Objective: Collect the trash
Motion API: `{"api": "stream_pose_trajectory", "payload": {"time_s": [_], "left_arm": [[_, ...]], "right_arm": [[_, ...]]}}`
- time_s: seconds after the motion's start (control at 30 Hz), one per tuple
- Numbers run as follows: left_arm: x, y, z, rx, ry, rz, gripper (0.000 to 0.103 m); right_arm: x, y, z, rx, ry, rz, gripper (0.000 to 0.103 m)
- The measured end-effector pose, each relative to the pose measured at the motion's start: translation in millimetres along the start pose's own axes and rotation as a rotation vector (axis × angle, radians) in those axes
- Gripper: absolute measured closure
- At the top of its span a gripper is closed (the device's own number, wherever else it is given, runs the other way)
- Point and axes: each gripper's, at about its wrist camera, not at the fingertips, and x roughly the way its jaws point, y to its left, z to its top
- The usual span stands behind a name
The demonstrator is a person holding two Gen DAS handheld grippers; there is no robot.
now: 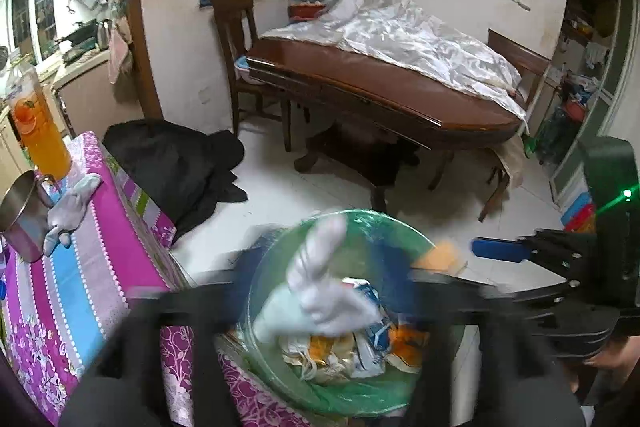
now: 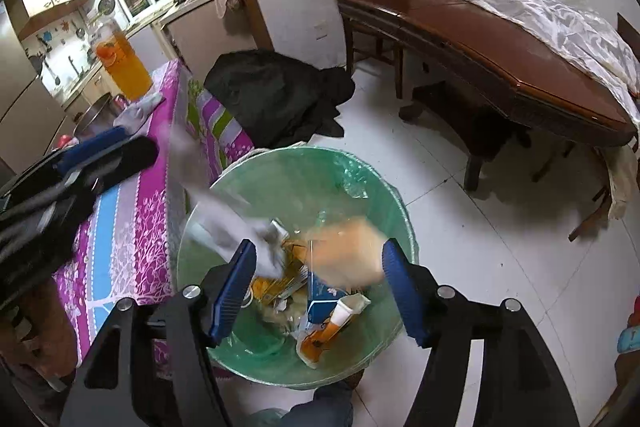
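A bin with a green liner [image 1: 360,217] [image 2: 292,167] stands on the floor beside the table, with wrappers and cartons [image 2: 324,311] piled inside. A white crumpled wad [image 1: 320,291] [image 2: 224,223] shows blurred in the air over the bin's mouth, touching no pad. My left gripper [image 1: 328,259] hovers above it, its fingers smeared and spread wide apart; it also appears at the left of the right wrist view [image 2: 116,155]. My right gripper [image 2: 320,247] is open over the bin, and a blurred orange piece [image 2: 348,251] [image 1: 440,255] hangs loose between its blue pads [image 2: 236,287].
The table with a pink and blue striped cloth [image 1: 80,267] [image 2: 132,227] holds an orange drink bottle [image 1: 38,127], a metal mug [image 1: 20,215] and a grey rag [image 1: 68,211]. A black garment [image 1: 176,167] lies behind the bin. A wooden dining table [image 1: 380,87] stands further off.
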Motion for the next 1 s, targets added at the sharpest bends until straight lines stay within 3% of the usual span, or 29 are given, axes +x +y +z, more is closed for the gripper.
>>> {"api": "stream_pose_trajectory", "payload": {"time_s": [0.4, 0.57, 0.73, 0.87, 1.0], "left_arm": [[4.6, 3.8, -4.9, -0.014, 0.022, -0.004, 0.025], [-2.4, 7.6, -16.6, -0.025, 0.015, 0.009, 0.025], [-19.9, 15.5, -38.5, -0.014, -0.017, 0.036, 0.021], [-43.0, 26.6, -56.4, -0.033, -0.077, 0.055, 0.006], [-69.9, 34.0, -72.1, -0.046, -0.154, 0.061, 0.006]], "right_arm": [[-4.7, -0.8, -4.9, 0.014, -0.020, 0.011, 0.037], [-14.3, 3.8, -18.1, 0.010, -0.069, 0.018, 0.033], [-44.7, 20.3, -48.4, -0.014, -0.225, -0.019, 0.029], [-73.5, 40.0, -79.6, -0.048, -0.373, -0.063, 0.021], [-98.0, 60.0, -110.3, -0.084, -0.495, -0.098, 0.015]]}}
